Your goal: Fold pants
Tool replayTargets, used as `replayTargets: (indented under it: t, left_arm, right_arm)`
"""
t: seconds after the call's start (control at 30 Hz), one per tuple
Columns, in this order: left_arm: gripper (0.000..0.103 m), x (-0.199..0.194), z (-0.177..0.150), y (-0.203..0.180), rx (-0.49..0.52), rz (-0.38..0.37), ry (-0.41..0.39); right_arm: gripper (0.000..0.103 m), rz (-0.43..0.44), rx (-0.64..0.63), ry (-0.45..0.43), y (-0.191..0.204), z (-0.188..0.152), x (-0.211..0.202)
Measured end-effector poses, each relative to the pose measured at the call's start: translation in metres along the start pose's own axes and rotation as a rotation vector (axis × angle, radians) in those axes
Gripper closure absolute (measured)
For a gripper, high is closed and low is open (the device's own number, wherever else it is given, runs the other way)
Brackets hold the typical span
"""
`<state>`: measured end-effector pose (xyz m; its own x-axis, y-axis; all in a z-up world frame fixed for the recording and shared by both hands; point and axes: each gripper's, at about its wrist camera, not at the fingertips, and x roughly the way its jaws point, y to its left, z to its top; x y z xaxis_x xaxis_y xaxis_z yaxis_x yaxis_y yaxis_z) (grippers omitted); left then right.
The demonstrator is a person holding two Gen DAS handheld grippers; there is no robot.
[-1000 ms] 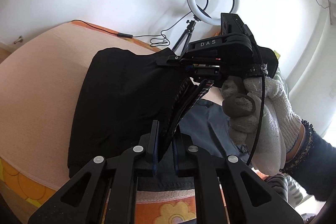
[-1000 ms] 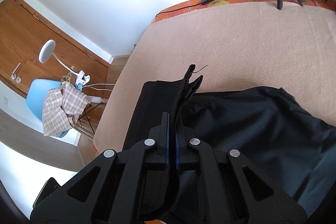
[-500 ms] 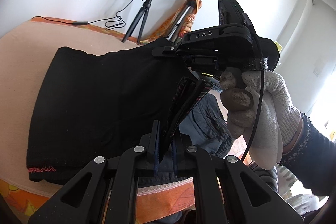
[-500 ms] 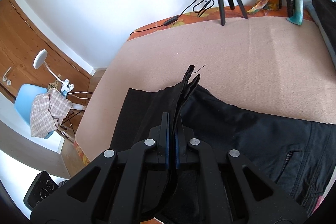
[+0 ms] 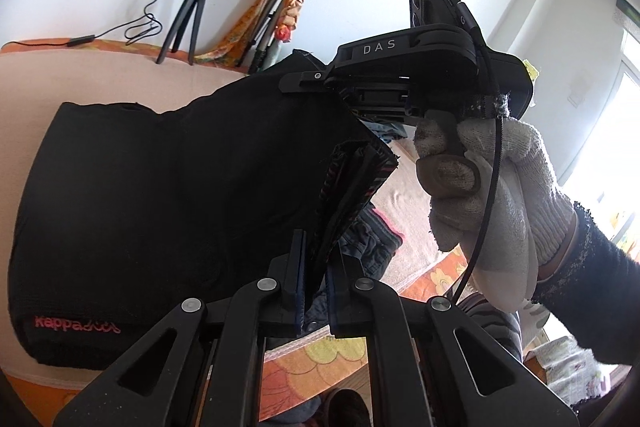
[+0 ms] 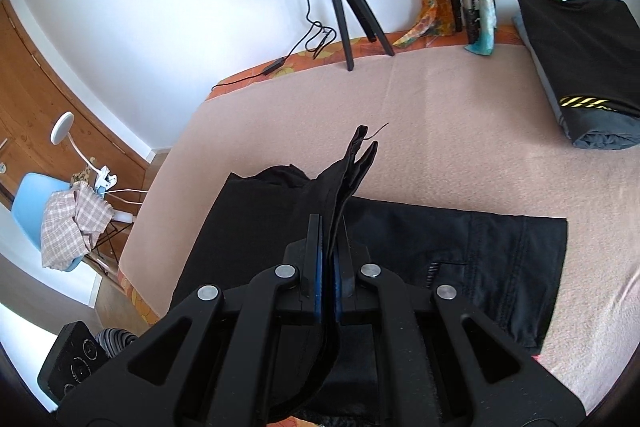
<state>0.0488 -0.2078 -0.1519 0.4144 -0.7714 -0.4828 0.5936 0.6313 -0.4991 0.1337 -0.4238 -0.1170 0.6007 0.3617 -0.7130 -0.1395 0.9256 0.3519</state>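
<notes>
Black pants point(image 5: 160, 187) lie on a pink blanket-covered bed point(image 6: 460, 115), with a red logo near one corner. My left gripper point(image 5: 316, 267) is shut on a folded edge of the pants with a striped lining, lifted off the bed. My right gripper point(image 6: 330, 247) is shut on another black edge of the pants point(image 6: 480, 251) and holds it raised. In the left wrist view the right gripper body point(image 5: 400, 75), held by a gloved hand, is at the far side of the raised cloth.
A ring light on a tripod point(image 6: 344, 3) stands at the bed's far edge with its cable. Folded dark clothes point(image 6: 580, 67) lie at the far right of the bed. Crumpled blue-grey garments point(image 5: 368, 239) lie under the lifted edge. A chair and lamp point(image 6: 68, 203) stand left of the bed.
Both grippers have carried the held pants edges across the bed toward the ring light. The lower layer of pants now lies flatter and more spread out.
</notes>
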Motion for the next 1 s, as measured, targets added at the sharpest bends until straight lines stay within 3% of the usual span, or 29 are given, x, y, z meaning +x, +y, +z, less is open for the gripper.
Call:
replayTargets:
  t: [0.27,0.6,1.0]
  left_arm:
    - [0.097,0.035,-0.004,-0.029,0.055,-0.037,0.063]
    - [0.097,0.068,-0.011,-0.041,0.083,-0.042,0.14]
    - [0.088,0.06,-0.024,-0.048,0.12,-0.047,0.248]
  right_arm:
    - [0.098,-0.071,0.046,-0.011,-0.045,-0.007,-0.02]
    - [0.098,-0.126,0.089,0.029,-0.089,-0.023,-0.013]
    - [0.098,-0.141,0.07,0.093,-0.116,-0.037,0.017]
